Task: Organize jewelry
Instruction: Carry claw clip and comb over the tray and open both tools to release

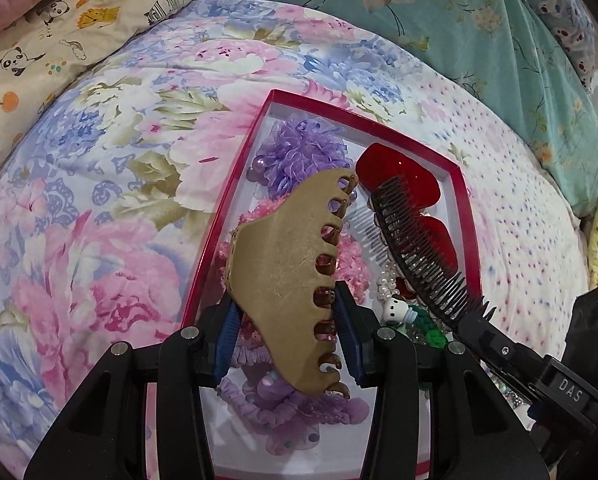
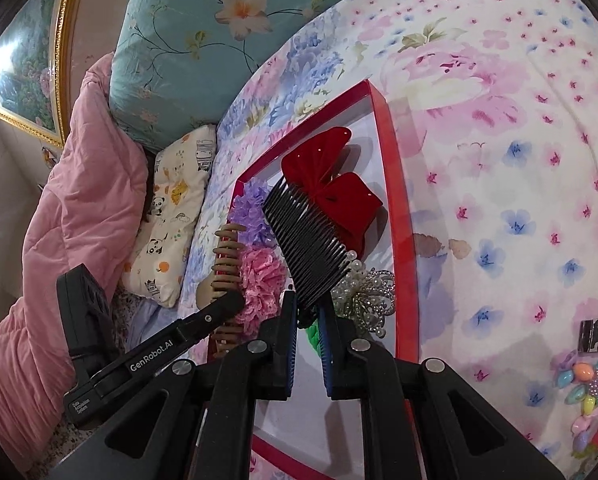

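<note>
From the left wrist view, my left tool [image 1: 287,328] is partly closed, its blue pads [image 1: 345,316] pressing both sides of a tan claw clip [image 1: 287,272]. The clip hangs over the red-rimmed box [image 1: 219,236], teeth pointing to the right of the picture.

My right tool [image 2: 307,312] stands nearly closed, jaws narrow, with the base of a black comb clip [image 2: 307,240] between its pads. Whether the pads press firmly on it I cannot tell. The comb slants over the box interior, just beside the tan clip.

Box contents observed: a red bow clip [image 1: 399,184] at the far right corner, a purple frilly scrunchie [image 1: 299,152] at the far left, a pink frilly scrunchie [image 2: 261,276] beneath the tan clip, a lilac scrunchie [image 1: 283,404] nearest the camera, and a pearl ornament [image 2: 363,284] next to the comb.

The box rests on a bed covered by a floral sheet [image 1: 99,208]. A cluster of coloured beaded pieces [image 2: 591,392] lies on the sheet outside the box, well apart from it. A teal pillow [image 2: 203,40] and a panda-print pillow [image 1: 47,44] sit at the head of the bed.
</note>
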Demonstrator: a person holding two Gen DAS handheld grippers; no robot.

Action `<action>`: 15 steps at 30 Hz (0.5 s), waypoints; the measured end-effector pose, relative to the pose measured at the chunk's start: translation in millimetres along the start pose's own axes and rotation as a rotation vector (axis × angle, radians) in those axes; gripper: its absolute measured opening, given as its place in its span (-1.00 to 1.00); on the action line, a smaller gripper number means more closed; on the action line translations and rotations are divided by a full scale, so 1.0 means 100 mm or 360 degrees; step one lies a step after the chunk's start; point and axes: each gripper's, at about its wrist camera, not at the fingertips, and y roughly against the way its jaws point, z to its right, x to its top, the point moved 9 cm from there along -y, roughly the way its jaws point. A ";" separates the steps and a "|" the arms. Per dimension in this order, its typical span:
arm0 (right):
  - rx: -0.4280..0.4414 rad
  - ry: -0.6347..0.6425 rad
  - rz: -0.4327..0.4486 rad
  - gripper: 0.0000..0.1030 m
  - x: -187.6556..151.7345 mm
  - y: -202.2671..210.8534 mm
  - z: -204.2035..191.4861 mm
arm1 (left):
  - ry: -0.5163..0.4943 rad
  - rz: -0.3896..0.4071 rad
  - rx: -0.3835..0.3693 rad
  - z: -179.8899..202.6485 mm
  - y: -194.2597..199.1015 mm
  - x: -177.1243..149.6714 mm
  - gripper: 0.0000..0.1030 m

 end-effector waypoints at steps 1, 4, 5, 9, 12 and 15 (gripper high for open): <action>0.0001 -0.0005 -0.0005 -0.73 0.00 0.00 0.01 | 0.0003 -0.0001 -0.0002 0.00 0.00 0.00 -0.17; 0.0009 0.0000 -0.0006 -0.73 -0.01 -0.01 -0.01 | 0.0008 0.0002 -0.0010 0.00 0.01 -0.01 -0.14; 0.0003 0.0005 -0.0003 -0.72 -0.01 0.00 -0.01 | 0.0015 -0.0001 -0.0018 0.00 0.01 -0.01 -0.13; 0.0010 0.0004 -0.0010 -0.69 -0.01 0.01 -0.02 | 0.0022 -0.0001 -0.0025 0.00 0.05 -0.02 0.00; 0.0010 0.0005 -0.0013 -0.51 -0.01 0.03 -0.02 | 0.0013 0.0014 -0.0019 0.00 0.09 -0.02 0.03; 0.0005 -0.0001 -0.0011 -0.43 -0.02 0.06 -0.01 | 0.0025 0.0022 -0.0031 0.01 0.14 -0.02 0.14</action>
